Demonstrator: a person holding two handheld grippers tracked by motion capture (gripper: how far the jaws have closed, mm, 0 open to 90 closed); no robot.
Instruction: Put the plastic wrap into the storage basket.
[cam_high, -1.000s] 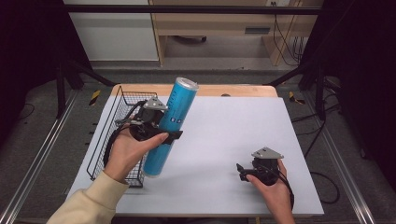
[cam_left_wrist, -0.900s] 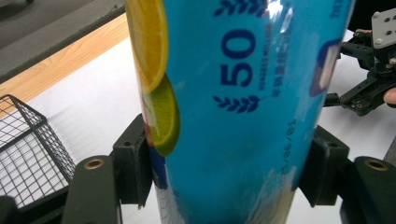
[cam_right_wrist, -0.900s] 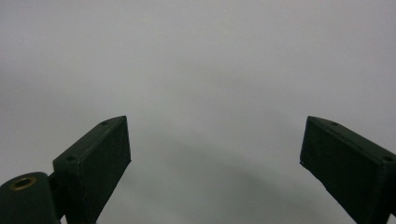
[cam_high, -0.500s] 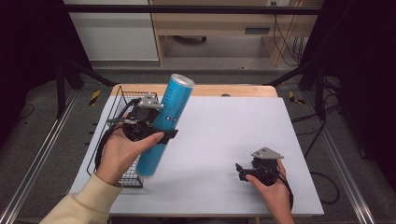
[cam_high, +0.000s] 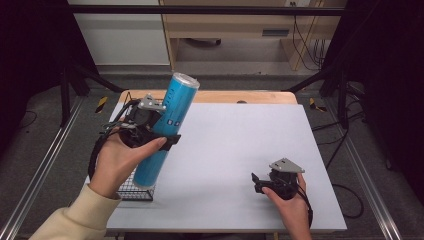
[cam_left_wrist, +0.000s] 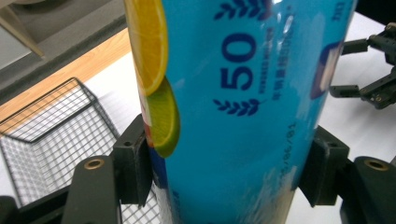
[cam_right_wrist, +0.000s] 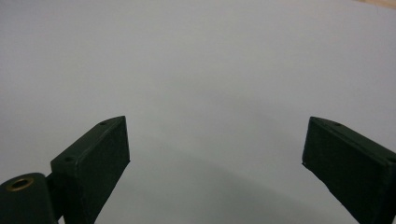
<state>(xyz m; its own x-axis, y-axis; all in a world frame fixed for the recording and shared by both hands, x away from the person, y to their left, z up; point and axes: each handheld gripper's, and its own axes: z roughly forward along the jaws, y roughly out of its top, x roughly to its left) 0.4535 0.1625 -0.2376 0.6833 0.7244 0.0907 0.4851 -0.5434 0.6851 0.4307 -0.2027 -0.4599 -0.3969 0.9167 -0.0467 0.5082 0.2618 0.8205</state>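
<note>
The left gripper (cam_high: 167, 141) is clamped across the middle of a tall blue canister (cam_high: 166, 127), its jaws pressed on opposite sides of the printed wall, and holds it tilted above the near end of the wire basket (cam_high: 131, 190) at the left edge of the white table (cam_high: 240, 150); the left gripper view shows citrus slices and a "50" printed on the glossy canister (cam_left_wrist: 243, 112). The tube looks rigid but smooth, probably slippery, and long enough to swing about a mid-body hold, so a firm grip near its centre seems wise. The right gripper (cam_high: 260, 182) rests low on the table at the near right, its jaws spread wide with nothing between them. Compared with a second ago, the canister has shifted left, more over the basket, while the right gripper has stayed put.
</note>
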